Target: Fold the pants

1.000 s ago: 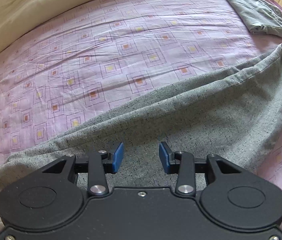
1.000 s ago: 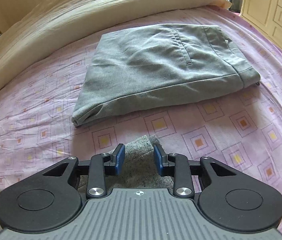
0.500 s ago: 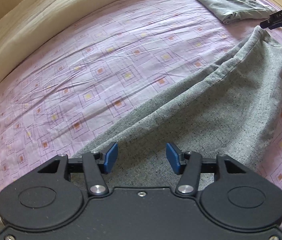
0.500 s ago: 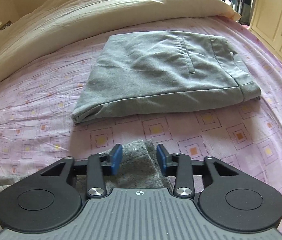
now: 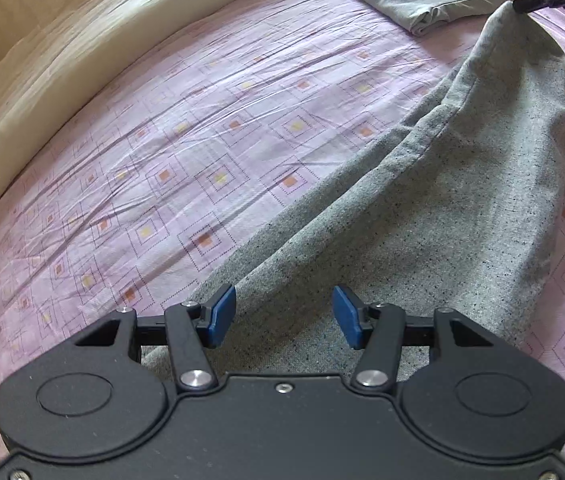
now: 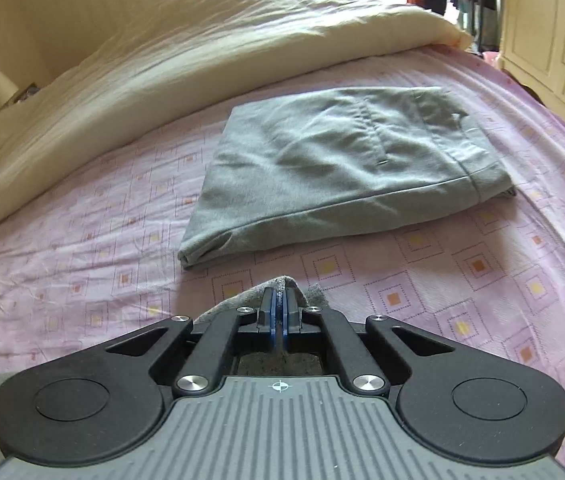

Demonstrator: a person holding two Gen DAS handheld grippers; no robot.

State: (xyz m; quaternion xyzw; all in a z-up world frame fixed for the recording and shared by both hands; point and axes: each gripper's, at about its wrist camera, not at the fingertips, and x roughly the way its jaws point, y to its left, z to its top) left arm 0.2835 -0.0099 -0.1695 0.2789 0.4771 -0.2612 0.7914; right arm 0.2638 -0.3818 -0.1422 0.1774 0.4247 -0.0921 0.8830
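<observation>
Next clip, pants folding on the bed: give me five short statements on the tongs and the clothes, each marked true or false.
1. The right tongs are shut on the speckled grey pants. True.
2. The left tongs pinch the fabric. False: they stand open above it.
3. A folded pair of grey pants lies on the pink sheet. True.
4. The speckled pants lie flat. False: one end is lifted.
5. The folded pair lies on the cream duvet. False: it lies beside it.

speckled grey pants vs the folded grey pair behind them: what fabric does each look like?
Speckled pants: probably a soft, matte brushed knit or flannel; dark flecks, fuzzy surface, limp drape from the right gripper. Folded pair: seemingly smoother woven cotton twill; crisp stitched pocket and hem, sharp creases. Fibre content can't be told.
</observation>
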